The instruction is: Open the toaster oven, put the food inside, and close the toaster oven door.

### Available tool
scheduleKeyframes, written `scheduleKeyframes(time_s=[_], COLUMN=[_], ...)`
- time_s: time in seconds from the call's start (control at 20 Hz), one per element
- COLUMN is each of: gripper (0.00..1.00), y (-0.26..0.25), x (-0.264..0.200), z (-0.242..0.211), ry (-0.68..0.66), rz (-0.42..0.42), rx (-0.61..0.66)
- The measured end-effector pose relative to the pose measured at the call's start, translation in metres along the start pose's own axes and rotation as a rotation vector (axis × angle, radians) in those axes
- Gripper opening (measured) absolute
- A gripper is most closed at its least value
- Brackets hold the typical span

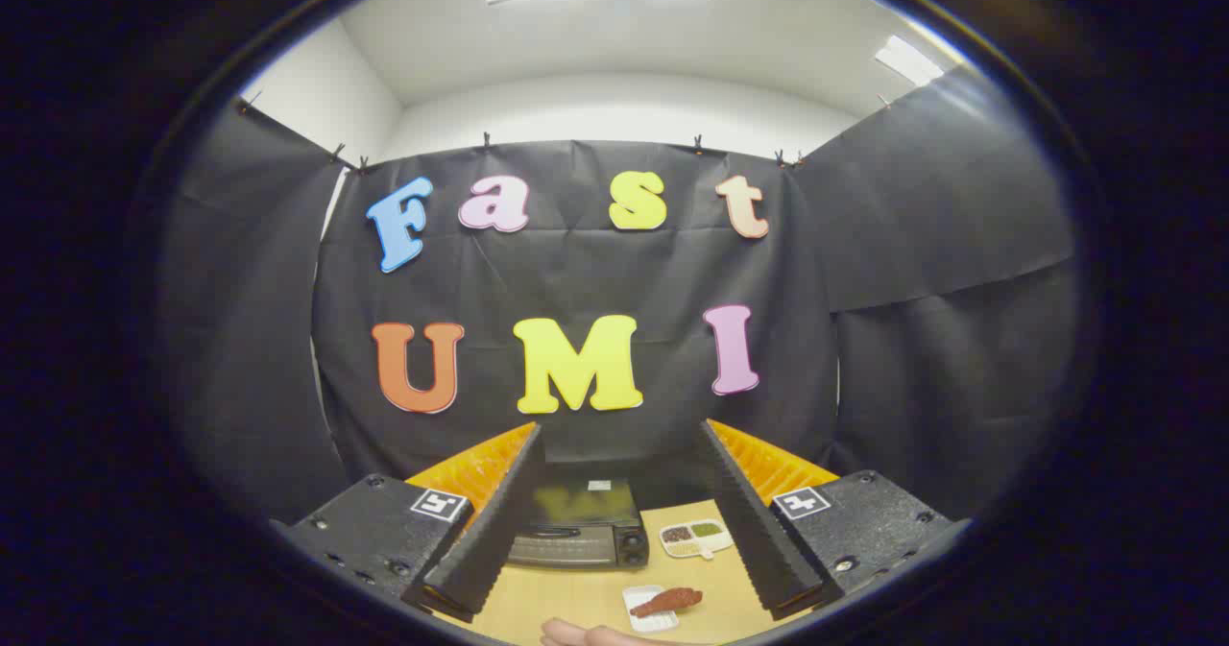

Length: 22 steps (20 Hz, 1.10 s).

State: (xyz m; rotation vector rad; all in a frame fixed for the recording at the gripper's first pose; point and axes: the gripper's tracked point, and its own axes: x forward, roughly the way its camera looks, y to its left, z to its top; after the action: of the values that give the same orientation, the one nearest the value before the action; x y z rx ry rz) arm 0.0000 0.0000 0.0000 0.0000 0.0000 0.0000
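1. The gripper (614,584) is held high above the table (595,598) and looks forward and slightly down, with the booth wall taking up most of the scene ahead.
2. Its two fingers (494,521) stand wide apart with nothing between them but open air; they hold nothing.
3. A small part of a person's hand (586,636) shows low down, nearest the camera, resting at the near end of the table between the finger bases.
4. The toaster oven (581,526) sits on the table beyond the fingers, seen in the gap between them and nearer the left finger. Its glass door is closed and two dark knobs sit at its right side.
5. The food (665,601), a reddish-brown piece, lies on a small white tray (638,610) well in front of the oven and to its right, near the hand.
6. A white divided plate (696,537) with brown and green fillings sits just to the right of the oven, close to the right finger.
7. Square black-and-white markers sit on the gripper body at each finger base; a small label on the oven's top is too small to read.
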Motion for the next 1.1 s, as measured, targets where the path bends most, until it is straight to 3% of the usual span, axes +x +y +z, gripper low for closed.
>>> scheduleKeyframes(time_s=[1.1], gripper=[1.00], y=[-0.021], x=[0.028], z=[-0.005], ry=[0.005], rz=[-0.068], rx=[-0.026])
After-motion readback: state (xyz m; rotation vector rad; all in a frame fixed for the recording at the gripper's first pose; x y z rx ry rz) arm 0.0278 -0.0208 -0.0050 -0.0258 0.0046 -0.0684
